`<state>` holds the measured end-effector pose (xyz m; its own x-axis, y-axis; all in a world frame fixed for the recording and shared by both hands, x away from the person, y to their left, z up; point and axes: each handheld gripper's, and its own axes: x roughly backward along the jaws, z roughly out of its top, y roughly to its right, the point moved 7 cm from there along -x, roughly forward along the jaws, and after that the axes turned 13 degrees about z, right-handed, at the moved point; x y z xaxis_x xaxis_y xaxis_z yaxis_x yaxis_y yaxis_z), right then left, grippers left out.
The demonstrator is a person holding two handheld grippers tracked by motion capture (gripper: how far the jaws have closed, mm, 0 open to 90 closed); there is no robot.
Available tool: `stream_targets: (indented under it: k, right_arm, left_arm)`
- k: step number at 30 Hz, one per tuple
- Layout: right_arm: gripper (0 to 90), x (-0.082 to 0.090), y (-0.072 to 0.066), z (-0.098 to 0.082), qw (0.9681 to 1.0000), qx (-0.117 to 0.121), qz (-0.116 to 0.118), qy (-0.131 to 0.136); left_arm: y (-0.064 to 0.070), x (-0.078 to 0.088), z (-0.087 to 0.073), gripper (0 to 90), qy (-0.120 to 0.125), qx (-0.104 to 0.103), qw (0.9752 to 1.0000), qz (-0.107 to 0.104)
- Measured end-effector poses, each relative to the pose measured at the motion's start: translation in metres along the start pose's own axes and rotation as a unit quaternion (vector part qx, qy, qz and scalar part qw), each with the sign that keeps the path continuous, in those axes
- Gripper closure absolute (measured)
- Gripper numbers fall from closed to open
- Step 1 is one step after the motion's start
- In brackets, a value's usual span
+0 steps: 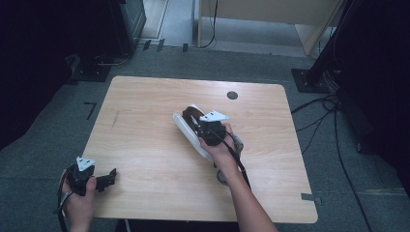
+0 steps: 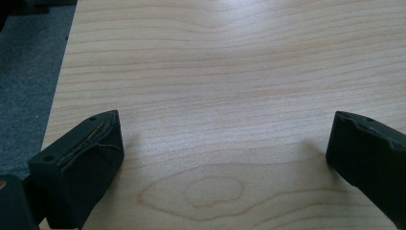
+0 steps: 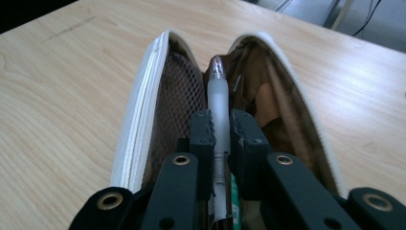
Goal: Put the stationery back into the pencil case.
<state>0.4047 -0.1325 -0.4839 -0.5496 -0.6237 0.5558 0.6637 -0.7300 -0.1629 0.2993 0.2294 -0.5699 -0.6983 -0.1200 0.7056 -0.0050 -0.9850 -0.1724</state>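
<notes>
Grey carpet surrounds a pale wooden bench (image 1: 145, 145), with dark stands and loose cables at the room's edges. Over the middle of the bench, the right tool (image 3: 220, 129) has its jaws pressed together on a frosted white pen (image 3: 218, 103), gripping it partway along the barrel, with a spring showing in the barrel just behind the grip. The pen's clear tip points forward into a white pencil case (image 3: 139, 120) that lies unzipped and spread wide, its brown lining and a mesh pocket showing inside. In the high view the right hand (image 1: 220, 147) holds that tool directly over the case (image 1: 186, 128), which lies slantwise near the bench's centre. A small dark round spot (image 1: 232, 95) marks the bench near its far edge. At the near left corner, the left tool (image 1: 107, 180) sits low at the bench's edge, its jaws wide apart with nothing between them but bare wood grain. The left hand (image 1: 80, 200) grips it from off the bench's edge.
</notes>
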Motion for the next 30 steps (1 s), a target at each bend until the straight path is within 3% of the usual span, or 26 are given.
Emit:
stream_targets:
  k: [9, 22, 30]
  right_arm:
    - [80.1, -0.007, -0.002, -0.011, 0.9991, -0.033, 0.016, -0.021]
    - [79.5, -0.012, 0.001, -0.020, 0.9971, -0.047, 0.017, -0.058]
    - [77.8, -0.015, 0.003, -0.025, 0.9961, -0.044, 0.013, -0.076]
  left_arm:
    - [0.000, 0.000, 0.000, 0.0, -0.001, -0.001, 1.0000, 0.000]
    - [0.000, 0.000, 0.000, 0.0, 0.000, 0.000, 1.0000, 0.000]
    - [0.000, 0.000, 0.000, 0.0, -0.001, -0.001, 1.0000, 0.000]
